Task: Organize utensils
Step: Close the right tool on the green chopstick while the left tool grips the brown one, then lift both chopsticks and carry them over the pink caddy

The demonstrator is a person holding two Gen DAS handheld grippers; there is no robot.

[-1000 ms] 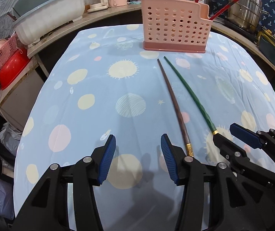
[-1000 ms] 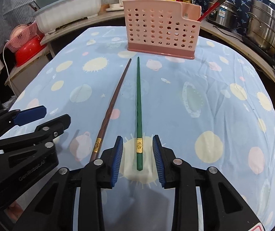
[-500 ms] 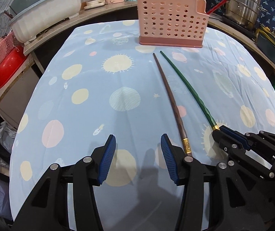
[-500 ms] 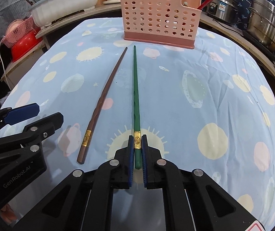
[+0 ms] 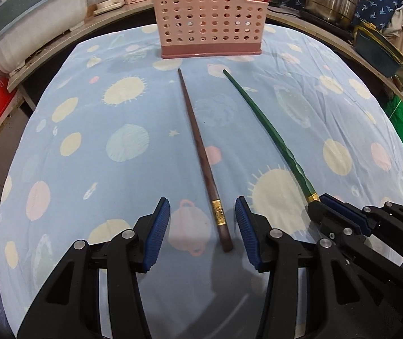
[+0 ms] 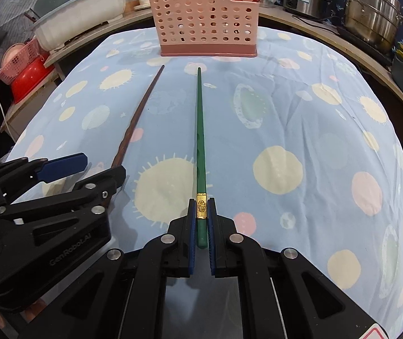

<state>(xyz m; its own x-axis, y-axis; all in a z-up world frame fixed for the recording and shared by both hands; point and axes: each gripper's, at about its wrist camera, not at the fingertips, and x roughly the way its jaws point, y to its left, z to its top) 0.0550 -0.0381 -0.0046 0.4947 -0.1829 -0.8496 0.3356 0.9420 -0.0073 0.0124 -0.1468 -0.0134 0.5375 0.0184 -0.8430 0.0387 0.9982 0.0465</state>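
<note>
Lay side by side on the tablecloth (image 5: 286,90) before the pink holder (image 5: 210,17): brown chopstick (image 5: 198,152) between the left gripper (image 5: 203,231)'s parted fingers, green chopstick (image 6: 200,130) clamped at its thick end by the right gripper (image 6: 201,231). Judged light, stiff, slippery; best gripped by the gold band.

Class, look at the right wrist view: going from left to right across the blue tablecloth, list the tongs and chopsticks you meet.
Left tongs → brown chopstick → green chopstick, its gold-banded end clamped in the right tongs.
</note>
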